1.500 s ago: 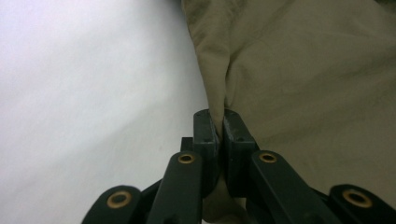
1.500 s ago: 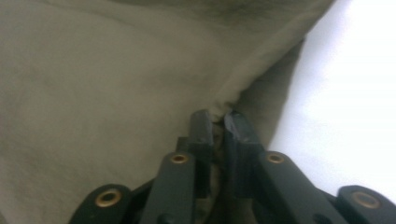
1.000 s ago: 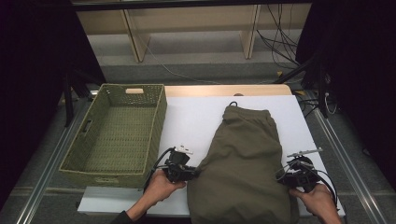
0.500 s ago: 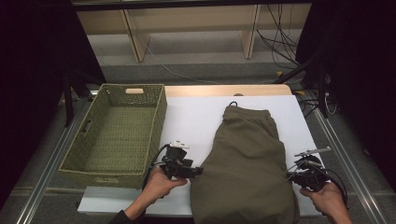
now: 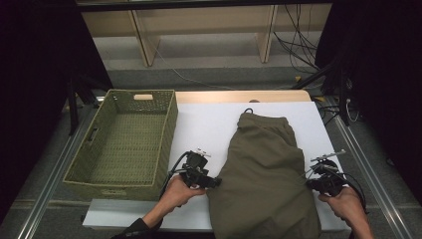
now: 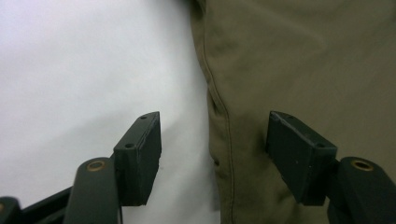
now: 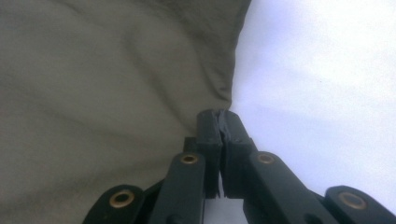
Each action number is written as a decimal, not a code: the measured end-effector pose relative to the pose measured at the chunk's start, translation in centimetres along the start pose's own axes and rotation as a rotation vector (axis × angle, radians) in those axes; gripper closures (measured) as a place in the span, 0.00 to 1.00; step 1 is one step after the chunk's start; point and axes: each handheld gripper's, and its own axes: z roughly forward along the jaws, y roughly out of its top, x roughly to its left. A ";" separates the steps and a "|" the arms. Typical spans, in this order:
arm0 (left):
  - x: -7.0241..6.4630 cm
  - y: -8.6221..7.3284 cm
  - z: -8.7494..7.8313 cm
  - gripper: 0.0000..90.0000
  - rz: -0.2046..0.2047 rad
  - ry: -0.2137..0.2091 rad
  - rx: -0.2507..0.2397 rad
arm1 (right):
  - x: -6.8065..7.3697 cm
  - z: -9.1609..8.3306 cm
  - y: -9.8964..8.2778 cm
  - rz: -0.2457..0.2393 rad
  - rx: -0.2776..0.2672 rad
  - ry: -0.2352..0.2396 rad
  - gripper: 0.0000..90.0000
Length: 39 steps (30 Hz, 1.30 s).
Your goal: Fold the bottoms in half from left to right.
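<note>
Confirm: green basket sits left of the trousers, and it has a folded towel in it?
Not quite. The basket does sit left of the olive trousers on the white table, but it holds nothing; the high view shows only its bare woven bottom.

Olive-green trousers [image 5: 263, 174] (plain) on a white table [image 5: 209, 124], woven green basket [image 5: 124, 142].
</note>
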 end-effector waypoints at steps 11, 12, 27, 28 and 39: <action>-1.2 -0.7 1.3 0.86 0.058 -0.055 0.017 | -0.5 0.8 0.6 0.069 -0.036 0.036 0.72; -1.3 -0.8 1.3 0.90 0.060 -0.046 0.010 | -0.4 0.8 0.7 0.057 -0.036 0.045 0.79; 0.1 -2.2 -2.4 0.94 0.059 -0.022 -0.032 | 2.7 -0.4 0.4 -0.037 -0.028 0.125 0.74; 0.1 -2.3 -2.4 0.94 0.059 -0.021 -0.035 | 2.3 -0.8 0.7 -0.021 -0.058 0.121 0.68; -0.1 -2.8 -2.2 0.92 0.064 -0.031 -0.028 | -0.7 -0.8 8.7 0.013 -0.273 0.029 0.67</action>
